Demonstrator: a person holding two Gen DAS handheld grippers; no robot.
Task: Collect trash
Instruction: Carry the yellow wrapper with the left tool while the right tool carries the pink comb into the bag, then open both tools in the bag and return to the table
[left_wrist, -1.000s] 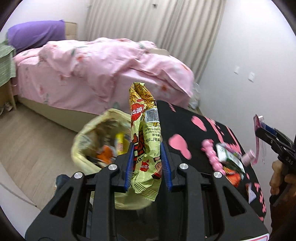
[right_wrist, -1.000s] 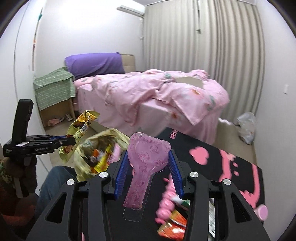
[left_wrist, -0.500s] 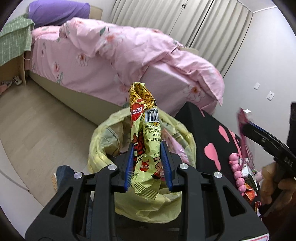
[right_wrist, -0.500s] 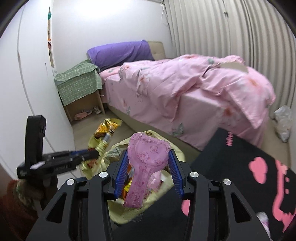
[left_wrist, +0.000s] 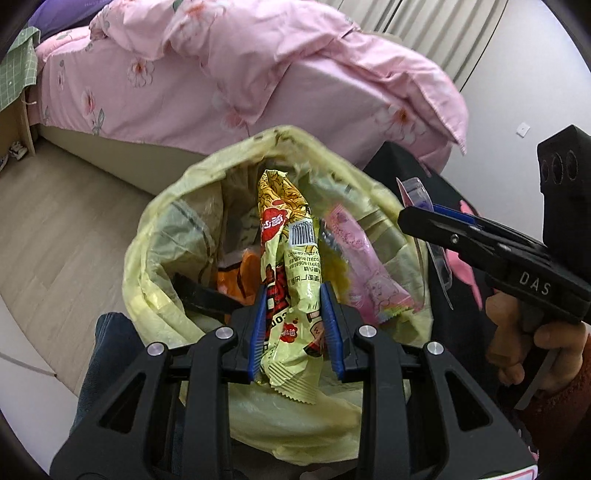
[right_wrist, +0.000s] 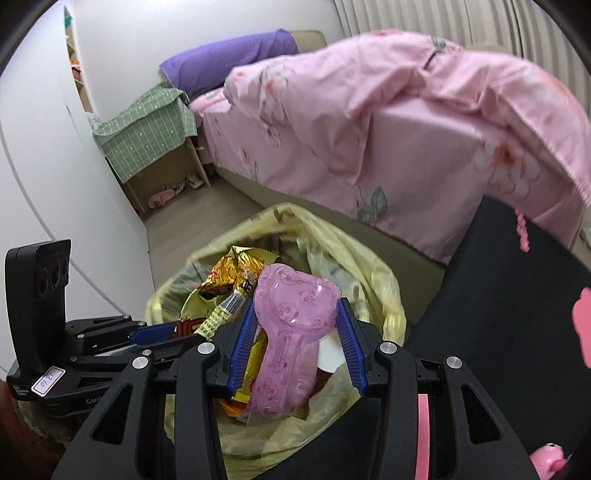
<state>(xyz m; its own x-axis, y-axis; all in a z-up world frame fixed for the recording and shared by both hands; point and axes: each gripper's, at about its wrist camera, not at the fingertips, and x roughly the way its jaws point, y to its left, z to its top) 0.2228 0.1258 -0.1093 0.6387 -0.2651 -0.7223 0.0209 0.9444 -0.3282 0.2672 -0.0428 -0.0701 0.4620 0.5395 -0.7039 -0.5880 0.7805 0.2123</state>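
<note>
A yellow trash bag (left_wrist: 173, 243) stands open on the floor and holds several wrappers; it also shows in the right wrist view (right_wrist: 376, 284). My left gripper (left_wrist: 293, 317) is shut on a yellow snack wrapper (left_wrist: 295, 280) and holds it over the bag's mouth. My right gripper (right_wrist: 295, 332) is shut on a pink clear plastic blister pack (right_wrist: 291, 325), also over the bag. The right gripper (left_wrist: 410, 218) shows at the bag's right rim in the left wrist view. The left gripper (right_wrist: 173, 332) shows at the lower left in the right wrist view, with the snack wrapper (right_wrist: 229, 280).
A bed with a pink quilt (left_wrist: 240, 70) stands behind the bag. A black table with pink hearts (right_wrist: 517, 295) is to the right. A green-covered cabinet (right_wrist: 147, 136) stands by the wall. Wooden floor (left_wrist: 62, 229) lies to the left.
Both grippers moved down and closer over the trash bag, still holding their items. The bag now fills the middle of both views.
</note>
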